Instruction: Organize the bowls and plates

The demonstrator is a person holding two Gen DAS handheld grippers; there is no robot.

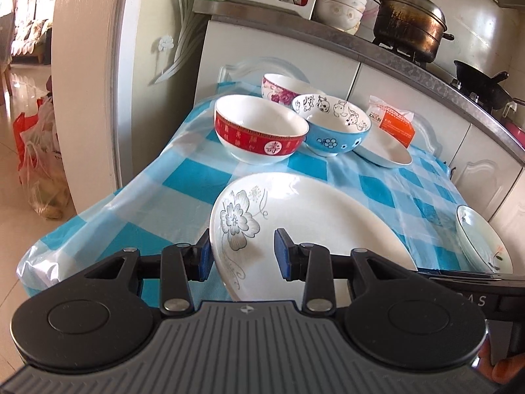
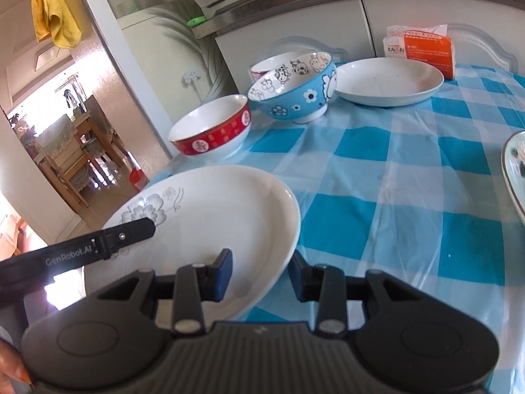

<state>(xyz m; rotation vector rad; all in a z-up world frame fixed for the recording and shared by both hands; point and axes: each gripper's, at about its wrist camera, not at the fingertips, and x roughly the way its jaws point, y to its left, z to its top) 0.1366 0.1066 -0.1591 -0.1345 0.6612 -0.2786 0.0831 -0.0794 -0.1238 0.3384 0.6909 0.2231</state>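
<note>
A blue-checked tablecloth (image 2: pixel 410 170) covers the tabletop; near its far edge stand three bowls (image 1: pixel 261 129), a white plate (image 2: pixel 388 80) and a tissue pack (image 2: pixel 423 49).

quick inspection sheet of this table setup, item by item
surface: table under a blue and white checked plastic cloth, wrinkled.
job's things: large flower-print plate at the near edge; red-banded bowl, blue cartoon bowl and pink floral bowl grouped behind it; plain white plate beyond; green-tinted plate at the right edge.
clutter: orange tissue pack by the cabinet.
grippers: left gripper and right gripper each straddle the large plate's rim, jaws open, pads not pressing.
cables: nothing seen.
surroundings: steamer pot and black wok on the counter; plastic bags on the floor.
</note>
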